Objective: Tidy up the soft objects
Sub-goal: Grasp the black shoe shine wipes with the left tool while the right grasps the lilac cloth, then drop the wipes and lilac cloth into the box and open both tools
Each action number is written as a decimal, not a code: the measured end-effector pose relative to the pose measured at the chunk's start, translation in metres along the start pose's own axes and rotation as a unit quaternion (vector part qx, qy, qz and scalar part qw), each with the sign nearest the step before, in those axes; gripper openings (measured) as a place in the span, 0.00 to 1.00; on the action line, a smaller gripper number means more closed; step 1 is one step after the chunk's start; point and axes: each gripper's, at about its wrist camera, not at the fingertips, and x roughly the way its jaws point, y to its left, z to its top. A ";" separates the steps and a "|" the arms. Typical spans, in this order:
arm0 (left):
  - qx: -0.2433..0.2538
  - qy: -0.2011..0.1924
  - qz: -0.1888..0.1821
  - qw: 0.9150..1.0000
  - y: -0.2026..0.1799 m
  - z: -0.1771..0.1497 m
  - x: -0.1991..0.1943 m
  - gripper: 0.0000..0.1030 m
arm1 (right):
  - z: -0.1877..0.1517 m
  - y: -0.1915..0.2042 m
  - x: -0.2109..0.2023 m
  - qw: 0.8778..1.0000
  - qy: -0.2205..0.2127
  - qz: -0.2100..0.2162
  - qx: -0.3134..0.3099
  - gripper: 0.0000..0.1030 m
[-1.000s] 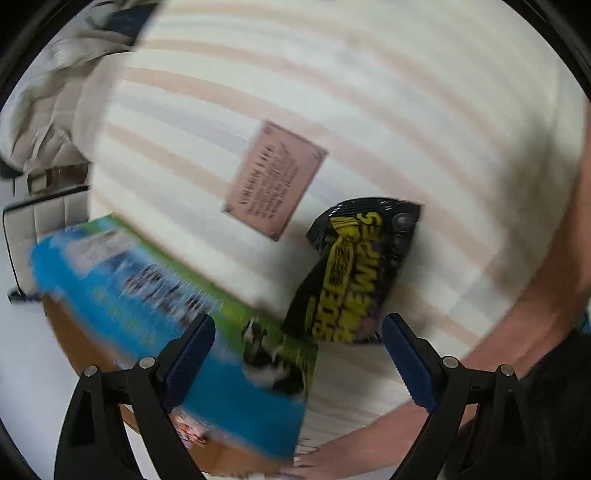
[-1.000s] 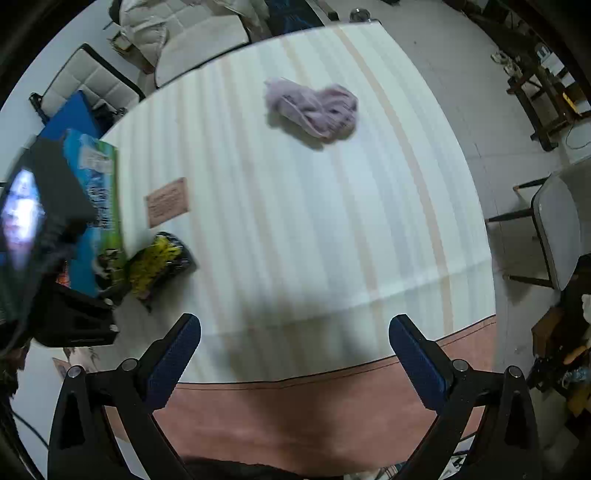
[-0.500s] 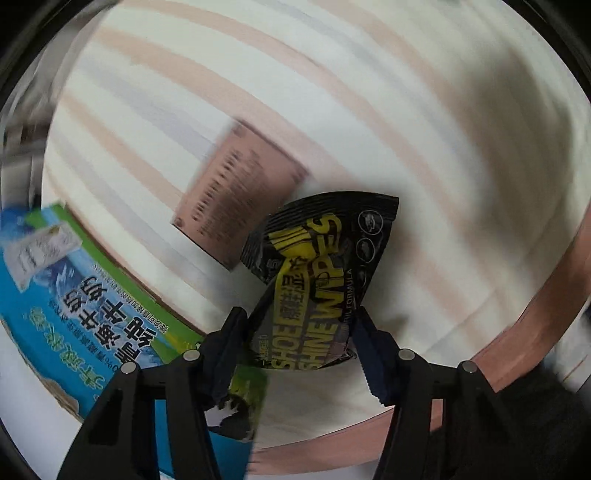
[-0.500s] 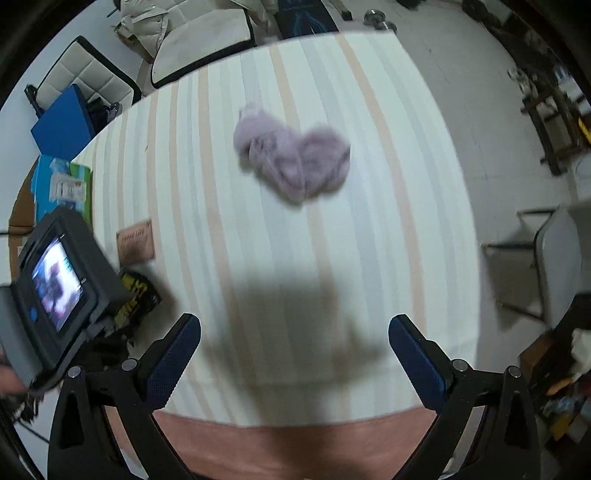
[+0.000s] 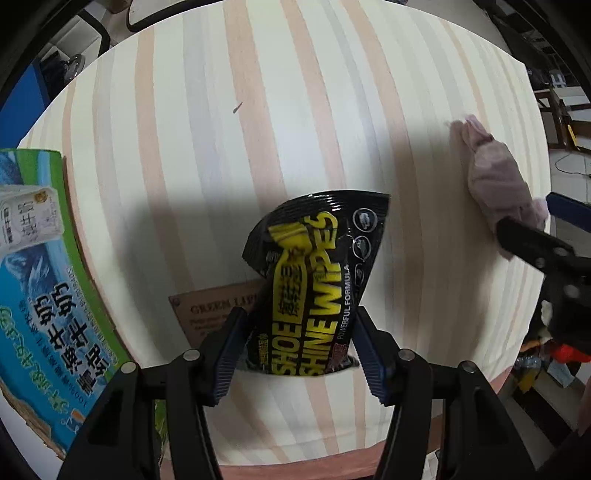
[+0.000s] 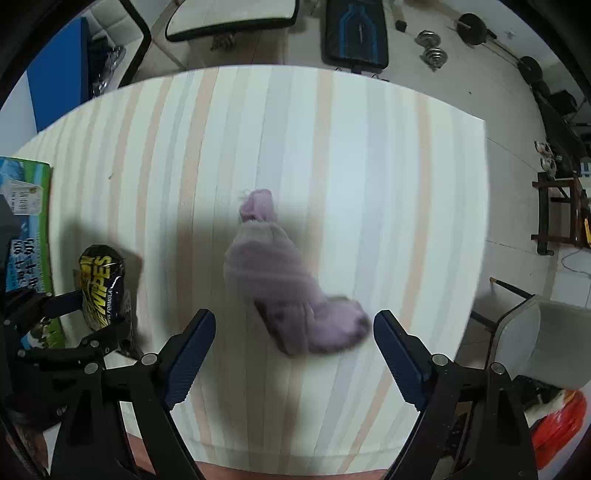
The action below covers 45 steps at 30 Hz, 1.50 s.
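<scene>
My left gripper [image 5: 297, 347] is shut on a black and yellow shoe shine wipes pack [image 5: 314, 280], held lifted above the striped table [image 5: 258, 129]. The pack also shows in the right wrist view [image 6: 101, 286], at the left. My right gripper [image 6: 295, 339] is open, its fingers on either side of a crumpled lilac cloth [image 6: 280, 280] that lies on the table. The cloth also shows in the left wrist view [image 5: 495, 184] at the right, with the right gripper's finger [image 5: 524, 236] at it.
A blue and green milk carton box [image 5: 40, 280] lies at the table's left edge. A small brown card [image 5: 207, 310] lies on the table under the pack. Chairs, a bench and weights stand on the floor beyond the table [image 6: 354, 33].
My left gripper closed on the wipes pack and lifted it. My right gripper moved forward over the table until the lilac cloth lay between its open fingers.
</scene>
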 end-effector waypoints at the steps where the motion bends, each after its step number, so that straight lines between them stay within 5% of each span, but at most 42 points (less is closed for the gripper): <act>1: -0.003 -0.002 -0.003 1.000 0.001 0.001 0.001 0.54 | 0.004 0.001 0.004 1.000 0.005 0.002 -0.002 0.83; 4: -0.013 -0.001 -0.008 1.000 0.005 -0.009 0.011 0.54 | 0.015 -0.001 0.015 1.000 0.020 0.009 -0.002 0.75; 8: -0.008 0.004 -0.002 1.000 0.001 -0.010 0.016 0.54 | 0.023 -0.012 0.030 0.997 0.048 0.055 0.038 0.42; 14: -0.011 0.003 -0.002 1.000 0.007 0.002 0.010 0.55 | 0.004 -0.039 0.033 0.974 0.077 0.169 0.132 0.40; 24: 0.003 -0.012 0.042 0.999 -0.021 -0.001 0.016 0.47 | -0.006 -0.026 0.040 0.984 0.051 0.117 0.127 0.45; 27: 0.001 -0.029 0.044 0.999 -0.021 -0.011 0.006 0.45 | -0.014 -0.026 0.038 0.985 0.040 0.098 0.138 0.37; 35: -0.016 -0.122 -0.043 0.992 0.007 -0.077 -0.089 0.44 | -0.051 -0.007 -0.041 0.982 -0.030 0.138 0.123 0.34; 39: -0.039 -0.192 -0.061 0.979 0.047 -0.121 -0.155 0.44 | -0.078 0.035 -0.104 0.977 -0.083 0.174 0.090 0.34; 45: -0.065 -0.238 -0.059 0.967 0.122 -0.161 -0.223 0.44 | -0.099 0.117 -0.168 0.967 -0.127 0.217 0.034 0.34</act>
